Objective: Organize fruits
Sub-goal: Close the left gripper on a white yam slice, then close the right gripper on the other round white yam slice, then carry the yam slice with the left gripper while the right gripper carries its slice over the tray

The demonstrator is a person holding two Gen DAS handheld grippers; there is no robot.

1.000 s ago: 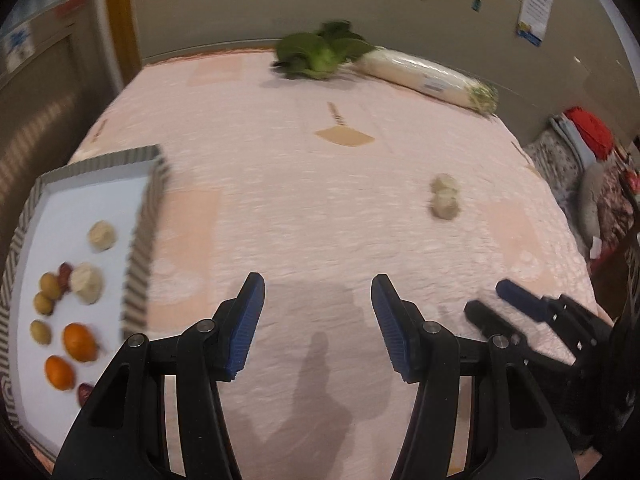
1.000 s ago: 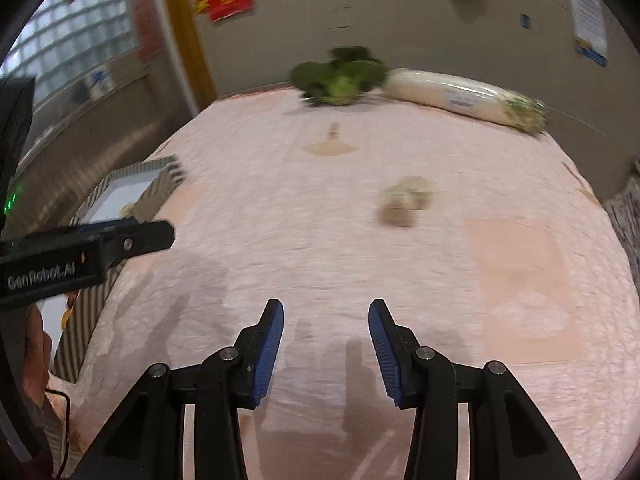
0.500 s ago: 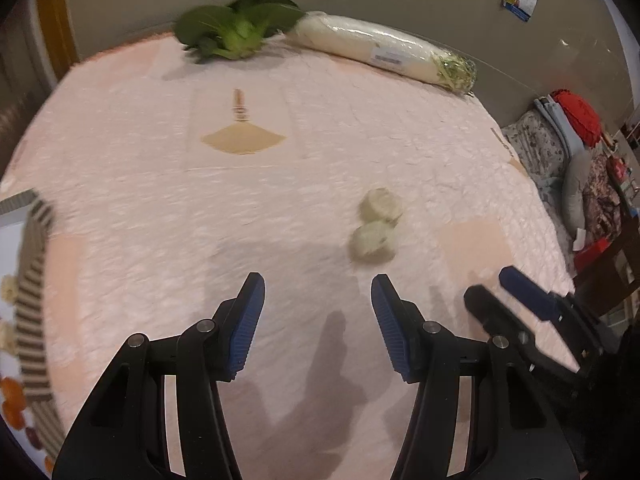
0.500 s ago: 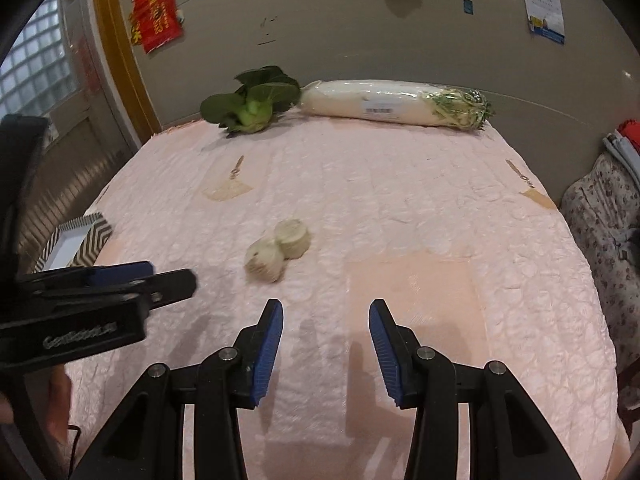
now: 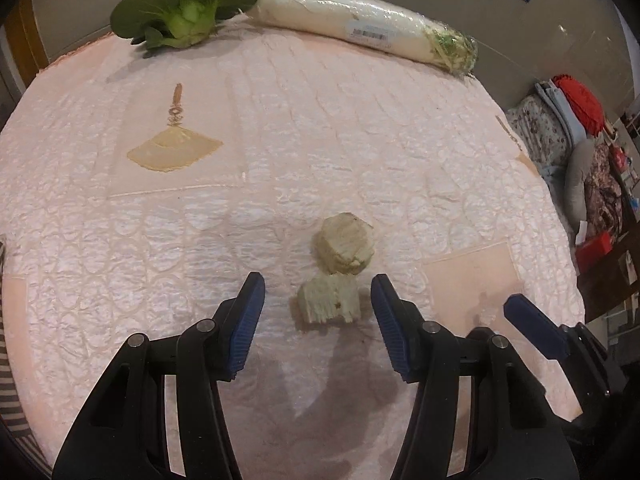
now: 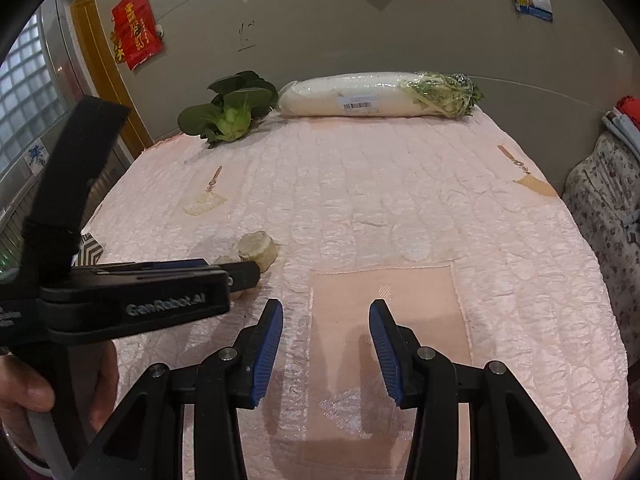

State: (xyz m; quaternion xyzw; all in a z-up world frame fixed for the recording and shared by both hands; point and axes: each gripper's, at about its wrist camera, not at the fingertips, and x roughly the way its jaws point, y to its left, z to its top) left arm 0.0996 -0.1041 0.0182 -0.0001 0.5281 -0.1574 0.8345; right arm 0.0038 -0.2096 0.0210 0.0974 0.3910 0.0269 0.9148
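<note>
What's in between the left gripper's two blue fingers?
The nearer pale chunk sits on the pink cloth between the left gripper's fingers, untouched; they have just been closing. The left wrist view shows it.

A quilted cloth (image 5: 320, 128) covers the table. At its far edge a bok choy (image 5: 188, 8) lies on the left, with a wrapped daikon radish (image 5: 360, 24) just beside it on the right, stretching along the wall. Two peeled chunks sit nearer the middle: the far chunk (image 5: 346, 249) touches the near chunk (image 5: 329, 303), which lies between the fingers of the left gripper (image 5: 318, 320) without touching them. The right gripper (image 6: 325, 354) hangs over bare cloth to the right of both chunks. A patterned tray's edge (image 5: 8, 380) shows at the left near side.
</note>
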